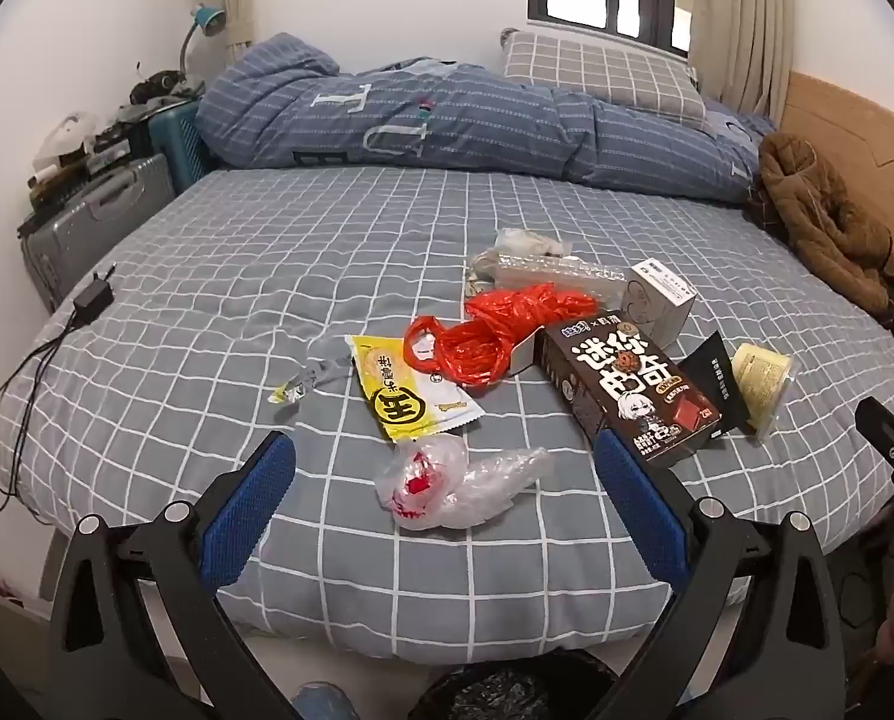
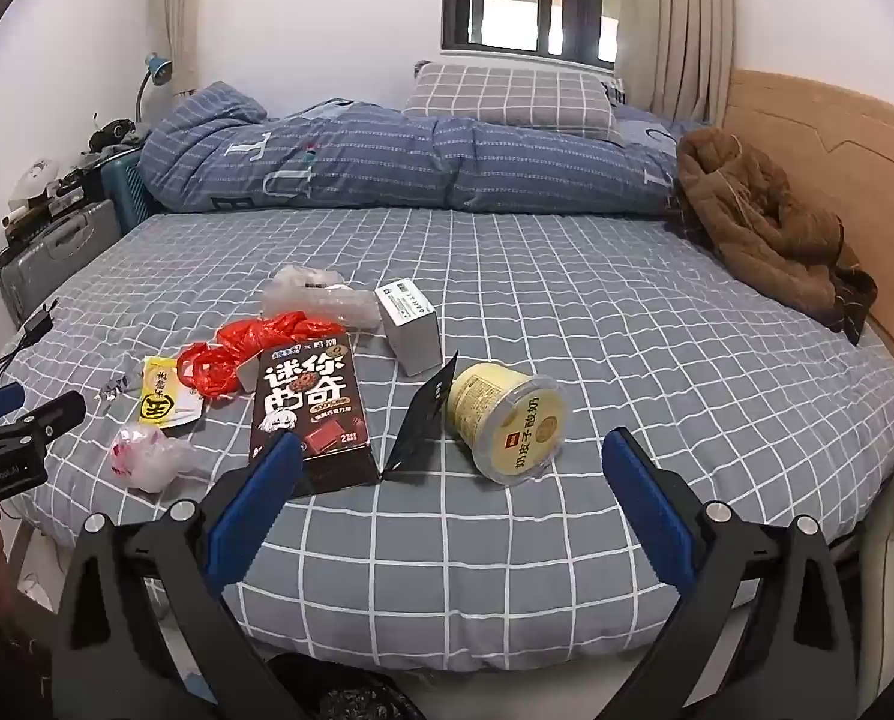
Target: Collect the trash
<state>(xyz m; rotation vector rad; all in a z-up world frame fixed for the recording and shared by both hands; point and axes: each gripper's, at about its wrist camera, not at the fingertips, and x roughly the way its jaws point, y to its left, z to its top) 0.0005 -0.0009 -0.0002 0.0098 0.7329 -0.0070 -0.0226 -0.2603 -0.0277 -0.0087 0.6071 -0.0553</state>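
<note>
A black-lined bin [image 1: 507, 690] sits below the bed edge. Above it, the left claw [image 1: 441, 480] and right claw [image 2: 447, 468] hang spread apart, empty. Clear bag [image 1: 453, 480], cookie box [image 1: 627, 390], yogurt tub [image 2: 513, 420] and red bag [image 1: 495, 330] lie uncollected on the bed [image 1: 267, 270]; I judge nothing gathered yet.

This was a home bedroom: a bed [image 2: 507, 276] in grey checked sheets, a rolled blue duvet [image 2: 387, 162] and pillow [image 2: 507, 96] at twelve o'clock, suitcases [image 1: 96, 222] at nine o'clock, curtained window [image 2: 531, 0] beyond.
</note>
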